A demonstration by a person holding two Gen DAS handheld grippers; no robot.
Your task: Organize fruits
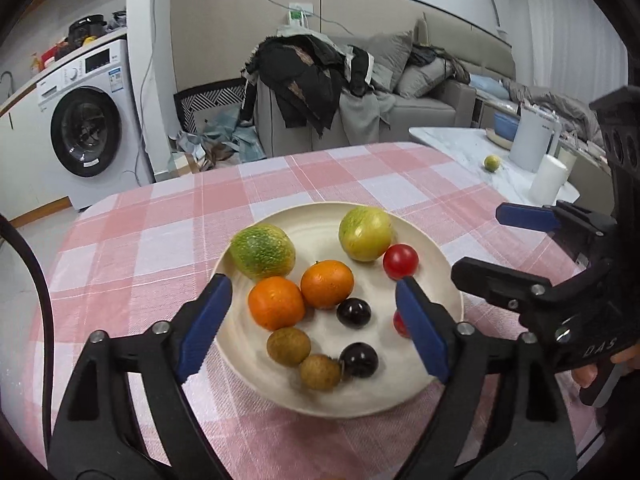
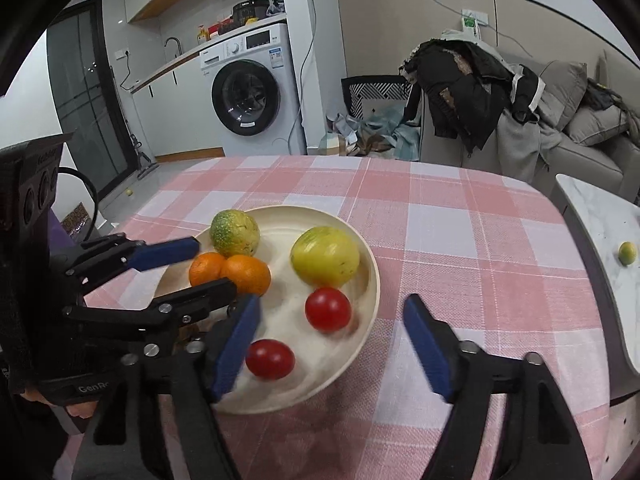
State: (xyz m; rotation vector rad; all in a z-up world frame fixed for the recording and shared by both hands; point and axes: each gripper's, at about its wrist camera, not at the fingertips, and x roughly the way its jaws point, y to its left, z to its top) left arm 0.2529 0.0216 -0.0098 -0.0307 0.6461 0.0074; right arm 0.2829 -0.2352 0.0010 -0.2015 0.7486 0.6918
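The left gripper (image 1: 312, 320) hangs spread wide, empty, over the plate (image 1: 440, 272) of fruit (two oranges (image 1: 276, 302) just ahead between its fingers). The right gripper (image 2: 330, 344), also released, straddles the plate's rim, perhaps touching a tomato (image 2: 270, 359).

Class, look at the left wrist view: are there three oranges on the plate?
No. Only two oranges lie on the plate, touching each other near its middle.

Washing machine (image 2: 244, 88), clothes-draped sofa (image 1: 420, 92), checked tablecloth (image 1: 160, 232)
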